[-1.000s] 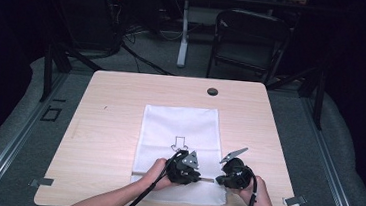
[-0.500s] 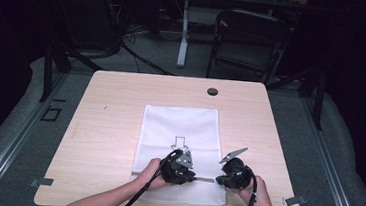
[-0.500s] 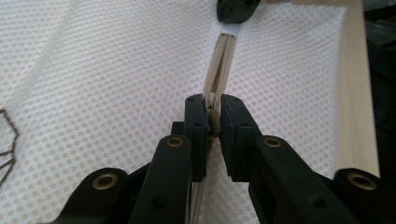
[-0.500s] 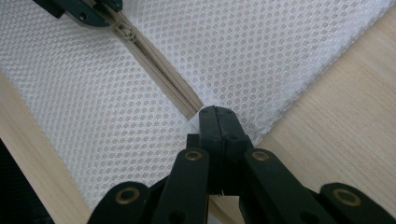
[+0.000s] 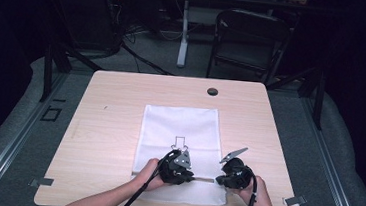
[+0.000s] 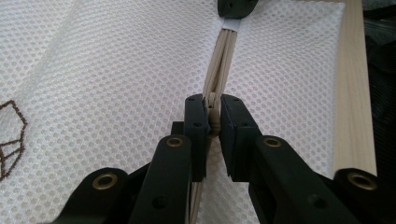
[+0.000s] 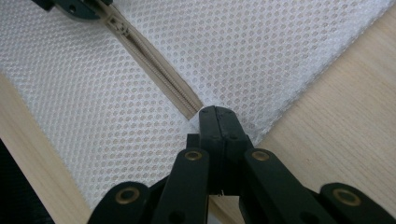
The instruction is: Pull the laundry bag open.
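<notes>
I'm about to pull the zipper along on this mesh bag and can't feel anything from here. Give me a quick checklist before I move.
1. Left gripper clamped on the zipper pull: ok, jaws closed on it.
2. Right gripper anchoring the bag's edge at the zipper end: ok, jaws shut on the mesh.
3. Zipper track straight between the grippers: ok, no kink visible.
4. Mesh bag flat on the table: ok.
5. Mesh caught in the teeth: cannot tell.

White mesh bag (image 5: 179, 128) on a pale wood tabletop (image 5: 116, 97).
The cloth is matt and perforated; the zip (image 6: 219, 70) is beige; the hand-held gripper (image 6: 212, 123) is matt black plastic.
</notes>
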Demonstrator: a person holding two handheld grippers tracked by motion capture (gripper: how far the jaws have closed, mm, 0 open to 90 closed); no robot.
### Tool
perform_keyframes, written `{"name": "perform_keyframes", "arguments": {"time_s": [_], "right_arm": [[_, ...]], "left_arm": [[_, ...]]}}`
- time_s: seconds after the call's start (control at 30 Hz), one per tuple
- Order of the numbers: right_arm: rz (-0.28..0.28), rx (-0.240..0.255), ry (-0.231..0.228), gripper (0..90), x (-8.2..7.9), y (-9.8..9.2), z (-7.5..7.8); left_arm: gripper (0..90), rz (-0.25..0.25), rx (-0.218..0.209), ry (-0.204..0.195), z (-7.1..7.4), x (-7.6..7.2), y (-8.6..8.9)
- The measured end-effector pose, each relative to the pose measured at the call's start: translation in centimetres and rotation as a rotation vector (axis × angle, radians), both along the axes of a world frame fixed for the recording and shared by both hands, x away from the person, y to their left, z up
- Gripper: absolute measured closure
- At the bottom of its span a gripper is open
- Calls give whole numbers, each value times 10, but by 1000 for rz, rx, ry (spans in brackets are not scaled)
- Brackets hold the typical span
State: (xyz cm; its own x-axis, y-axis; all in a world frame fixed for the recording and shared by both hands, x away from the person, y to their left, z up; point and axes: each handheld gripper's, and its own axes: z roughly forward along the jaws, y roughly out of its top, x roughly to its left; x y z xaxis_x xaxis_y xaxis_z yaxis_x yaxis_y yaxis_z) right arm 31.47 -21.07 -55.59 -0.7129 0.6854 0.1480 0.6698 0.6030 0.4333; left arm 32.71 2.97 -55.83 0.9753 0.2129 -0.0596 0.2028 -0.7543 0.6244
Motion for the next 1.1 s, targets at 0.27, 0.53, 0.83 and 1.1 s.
{"name": "perform_keyframes", "arguments": {"time_s": [0.27,0.53,0.83,1.1], "right_arm": [[2,-8,0,900,0,0,0],[-2,3,3,900,0,0,0],[9,-20,-4,900,1,0,0],[7,-24,9,900,0,-3,1]], "left_arm": [[815,1,-4,12,0,1,9],[815,-2,-1,2,1,0,13],[814,-8,-2,8,0,5,15],[814,-14,-7,19,1,1,12]]}}
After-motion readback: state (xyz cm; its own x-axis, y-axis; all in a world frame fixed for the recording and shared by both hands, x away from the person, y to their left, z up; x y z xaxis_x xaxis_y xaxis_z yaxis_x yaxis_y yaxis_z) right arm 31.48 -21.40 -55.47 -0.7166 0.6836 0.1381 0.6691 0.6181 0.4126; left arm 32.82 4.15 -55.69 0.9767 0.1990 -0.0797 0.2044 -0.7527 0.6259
